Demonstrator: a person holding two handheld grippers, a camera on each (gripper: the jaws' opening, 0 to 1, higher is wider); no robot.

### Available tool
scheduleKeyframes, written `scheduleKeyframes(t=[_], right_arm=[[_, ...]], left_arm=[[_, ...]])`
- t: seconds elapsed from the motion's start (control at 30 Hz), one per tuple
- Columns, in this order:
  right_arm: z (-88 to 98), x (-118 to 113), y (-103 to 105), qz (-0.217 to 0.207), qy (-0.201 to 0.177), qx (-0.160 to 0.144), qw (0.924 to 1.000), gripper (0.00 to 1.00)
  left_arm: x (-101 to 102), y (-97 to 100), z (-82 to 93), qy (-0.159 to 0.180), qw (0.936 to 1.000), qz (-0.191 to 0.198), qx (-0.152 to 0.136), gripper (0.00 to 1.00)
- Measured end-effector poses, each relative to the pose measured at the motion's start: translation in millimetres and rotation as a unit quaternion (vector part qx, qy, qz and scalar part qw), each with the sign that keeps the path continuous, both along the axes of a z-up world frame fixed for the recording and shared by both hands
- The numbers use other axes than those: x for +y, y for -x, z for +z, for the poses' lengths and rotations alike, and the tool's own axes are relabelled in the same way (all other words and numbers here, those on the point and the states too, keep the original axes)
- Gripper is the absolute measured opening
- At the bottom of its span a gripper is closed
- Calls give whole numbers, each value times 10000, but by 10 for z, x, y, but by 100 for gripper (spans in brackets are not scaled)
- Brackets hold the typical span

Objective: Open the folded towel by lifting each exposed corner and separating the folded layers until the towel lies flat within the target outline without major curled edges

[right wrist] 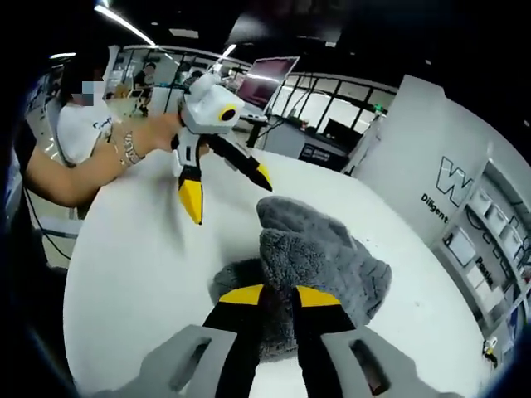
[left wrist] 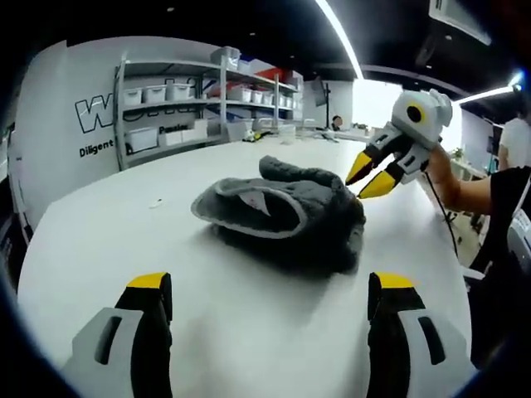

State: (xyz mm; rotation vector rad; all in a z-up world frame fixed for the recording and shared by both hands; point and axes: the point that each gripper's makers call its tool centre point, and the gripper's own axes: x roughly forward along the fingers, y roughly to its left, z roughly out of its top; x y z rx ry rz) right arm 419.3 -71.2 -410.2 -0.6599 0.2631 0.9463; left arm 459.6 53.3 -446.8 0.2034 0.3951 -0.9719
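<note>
A crumpled grey fleecy towel (left wrist: 282, 211) lies bunched in a heap near the middle of the round white desk (left wrist: 124, 249), its layers folded over one another so that a pale inner lining shows along the rolled edge facing the left gripper view. The left claw (left wrist: 270, 303) is held low over the near part of the desk, its two yellow-tipped black jaws spread wide apart with nothing between them, and the towel sits just beyond them. In the same view the right claw (left wrist: 371, 176) reaches in from the right side, held in a person's hand (left wrist: 438, 166), its yellow tips narrowly parted and touching or almost touching the towel's far right edge. In the right gripper view the right claw (right wrist: 270, 294) has its jaws nearly together over the grey pile of the towel (right wrist: 319, 249); whether fabric is pinched between them cannot be told. Beyond it the left claw (right wrist: 226, 192) hangs above the desk (right wrist: 124, 274) with jaws spread. White storage shelves with bins (left wrist: 195, 104) stand behind the desk.
</note>
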Motion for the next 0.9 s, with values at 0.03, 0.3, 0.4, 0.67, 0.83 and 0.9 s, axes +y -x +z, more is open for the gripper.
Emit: scheduleKeyframes(t=[0.03, 0.3, 0.4, 0.67, 0.83, 0.9], right_arm=[[32, 12, 2, 6, 4, -94, 10000, 18], [132, 281, -9, 224, 359, -653, 9970, 24], [142, 392, -46, 333, 495, -768, 9953, 24], [108, 713, -139, 628, 916, -1038, 9884, 25], [-19, 768, -251, 694, 1383, -1220, 9804, 24], [-67, 747, -282, 672, 1480, -1218, 9792, 20]], left_arm=[[1, 1, 2, -2, 10000, -1, -6, 97], [-2, 12, 1, -11, 10000, 0, -3, 97], [-14, 21, -12, -36, 10000, -30, 11, 97], [-16, 24, -23, -46, 10000, -32, 38, 97], [-20, 28, -30, -76, 9999, -54, 50, 96], [-22, 30, -18, -74, 10000, -58, 31, 96]])
